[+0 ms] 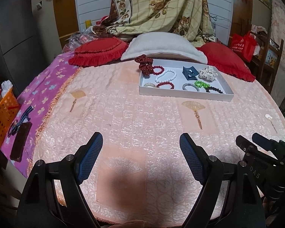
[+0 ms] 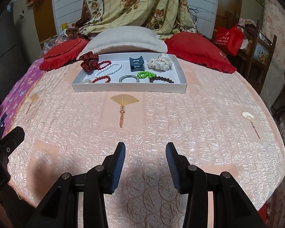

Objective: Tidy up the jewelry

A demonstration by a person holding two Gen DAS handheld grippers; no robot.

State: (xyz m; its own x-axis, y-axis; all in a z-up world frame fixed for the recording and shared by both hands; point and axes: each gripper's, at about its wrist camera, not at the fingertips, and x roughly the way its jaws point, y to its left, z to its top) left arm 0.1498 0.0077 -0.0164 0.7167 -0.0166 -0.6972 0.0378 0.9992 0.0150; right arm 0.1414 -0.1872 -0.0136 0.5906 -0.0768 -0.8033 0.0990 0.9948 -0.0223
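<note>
A white tray (image 1: 186, 93) (image 2: 129, 90) lies on the pink bedspread near the pillows. It holds a dark red dotted scrunchie (image 2: 89, 59), a white bead bracelet (image 2: 108, 69), red bead bracelets (image 2: 102, 79), a dark blue hair claw (image 2: 136, 64), a cream scrunchie (image 2: 160, 62), a green bead bracelet (image 2: 146, 74), a grey bracelet (image 2: 128, 78) and a dark bead bracelet (image 2: 161, 79). My left gripper (image 1: 140, 140) is open and empty over the near bedspread. My right gripper (image 2: 145, 148) is open and empty, well short of the tray; it also shows at the right edge of the left wrist view (image 1: 256, 142).
Red ruffled cushions (image 1: 98, 52) (image 2: 199, 54) and a grey pillow (image 1: 161, 47) lie behind the tray, with a floral quilt (image 1: 157, 5) piled beyond. An orange basket (image 1: 1, 119) stands left of the bed. A brown case (image 1: 20, 142) lies on the purple blanket. A red bag (image 2: 228, 39) sits at the right.
</note>
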